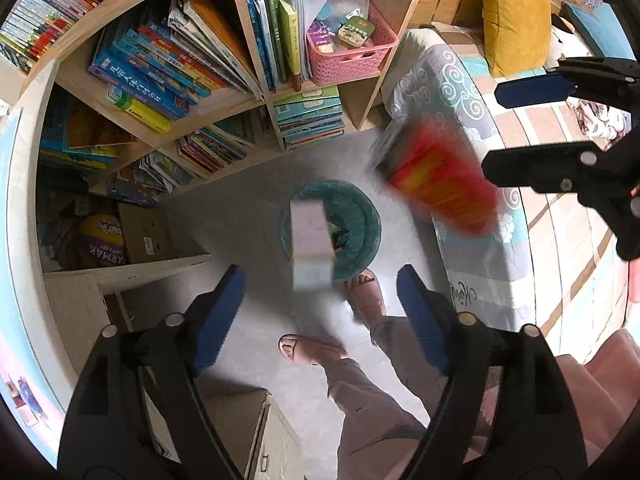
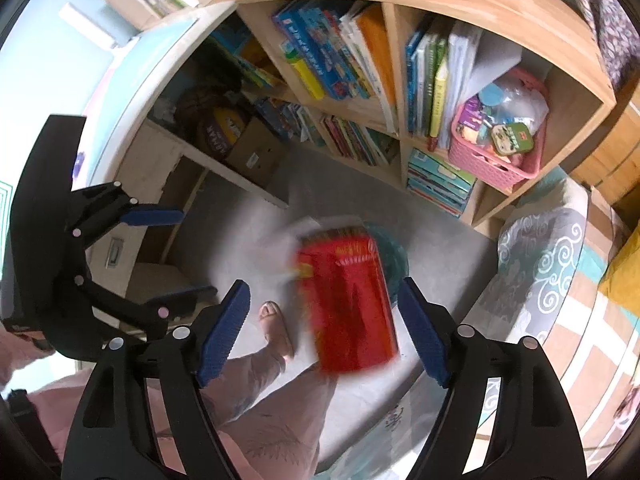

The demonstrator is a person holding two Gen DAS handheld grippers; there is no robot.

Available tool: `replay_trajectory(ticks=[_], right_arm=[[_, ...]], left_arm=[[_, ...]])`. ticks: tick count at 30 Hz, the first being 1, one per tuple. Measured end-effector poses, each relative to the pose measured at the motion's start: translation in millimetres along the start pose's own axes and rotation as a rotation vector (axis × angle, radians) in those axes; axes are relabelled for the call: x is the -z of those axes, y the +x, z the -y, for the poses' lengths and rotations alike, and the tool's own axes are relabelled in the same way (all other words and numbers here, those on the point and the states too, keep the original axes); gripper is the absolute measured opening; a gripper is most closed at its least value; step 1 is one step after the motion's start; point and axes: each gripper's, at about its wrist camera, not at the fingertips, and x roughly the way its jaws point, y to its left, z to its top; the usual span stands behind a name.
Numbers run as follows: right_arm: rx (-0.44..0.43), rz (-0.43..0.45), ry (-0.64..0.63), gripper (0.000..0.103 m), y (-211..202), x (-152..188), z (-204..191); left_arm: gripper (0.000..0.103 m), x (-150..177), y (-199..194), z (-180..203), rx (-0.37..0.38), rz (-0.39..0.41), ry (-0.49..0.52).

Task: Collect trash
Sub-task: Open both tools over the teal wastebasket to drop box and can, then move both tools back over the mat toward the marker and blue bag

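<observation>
L wrist view, left to right: bookshelf fills 9 to 12 o'clock, pink basket at 12. Left gripper points down at grey floor, jaws wide apart, nothing clamped. A pale box, motion-blurred, sits in the view between and beyond the fingertips, touching neither pad, over the rim of the teal trash bin at centre. Person's sandaled feet just below bin at 6. At 2 o'clock a red box, also blurred, free of any pad, beside patterned blanket. Right gripper at 3 o'clock, jaws apart.

R wrist view: left gripper at 9 o'clock, open. Right gripper jaws spread, empty; red box blurred between the pads w/o contact, overlapping bin at centre. Pale box only a white smear left of it. Basket at 2, blanket at 3.
</observation>
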Motion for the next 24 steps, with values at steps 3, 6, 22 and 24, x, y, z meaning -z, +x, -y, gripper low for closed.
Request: replay_trajectory(ticks=[3,6,22,24], right_arm=[[0.005,0.003,0.012,0.076,-2,-1,5],[0.008,0.003,0.02,0.076,-3,1,6],[0.001,0.011,-0.014,0.076,-6,-6,-7],[-0.006,0.013,-0.044,0.076,-6,-13,-18]], left_arm=[[0.078,-2,-1,1,0.005,0.002,0.004],[0.078,-2,-1,2,0.006,0.003,0.012],[0.078,11,-18,-19,-0.012,0.036,-0.039],[0.078,18,-26,-30,-0.025,0.046,-0.067]])
